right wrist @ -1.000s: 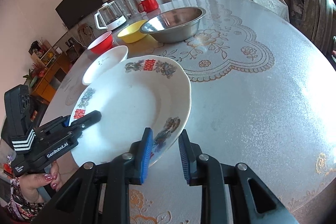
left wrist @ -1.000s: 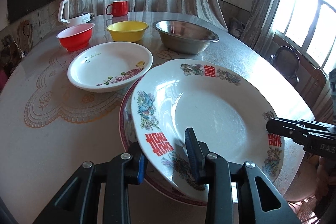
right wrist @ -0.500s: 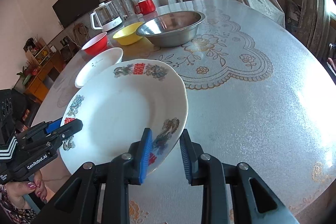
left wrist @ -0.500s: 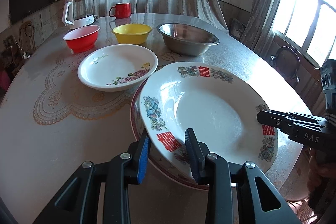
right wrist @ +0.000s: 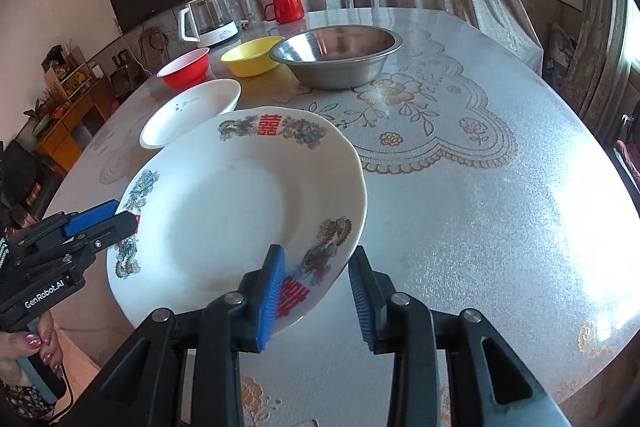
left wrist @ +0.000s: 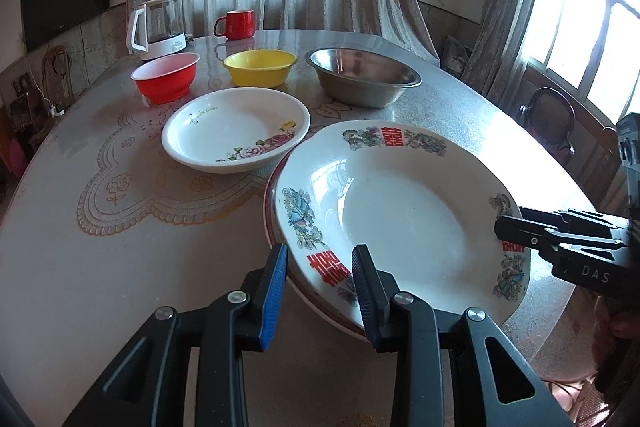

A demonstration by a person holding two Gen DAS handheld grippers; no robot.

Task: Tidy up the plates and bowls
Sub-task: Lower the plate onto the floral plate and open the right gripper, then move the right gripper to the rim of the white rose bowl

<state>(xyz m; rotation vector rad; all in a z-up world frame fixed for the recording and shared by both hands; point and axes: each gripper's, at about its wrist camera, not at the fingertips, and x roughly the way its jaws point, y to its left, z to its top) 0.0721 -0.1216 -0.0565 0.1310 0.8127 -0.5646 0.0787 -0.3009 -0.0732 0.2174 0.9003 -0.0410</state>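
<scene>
A large white plate with red double-happiness marks [left wrist: 400, 211] rests on a red-rimmed plate [left wrist: 270, 211] near the table's front edge; it also shows in the right wrist view [right wrist: 240, 219]. My left gripper [left wrist: 320, 287] is open, its fingers astride the plate's near rim. My right gripper [right wrist: 316, 291] is open, its fingers astride the opposite rim. A white rose-pattern deep plate [left wrist: 236, 129] sits beyond, then a red bowl [left wrist: 166, 77], a yellow bowl [left wrist: 260, 67] and a steel basin [left wrist: 362, 77].
A glass kettle [left wrist: 156, 27] and a red mug [left wrist: 236, 25] stand at the table's far side. The round table [left wrist: 100, 267] has a lace-pattern cover. Chairs [left wrist: 548, 111] stand by the window at the right.
Both grippers have opened and let go of the marked plate. The plate has come down level onto the red-rimmed plate. Both grippers have drawn back a little.
</scene>
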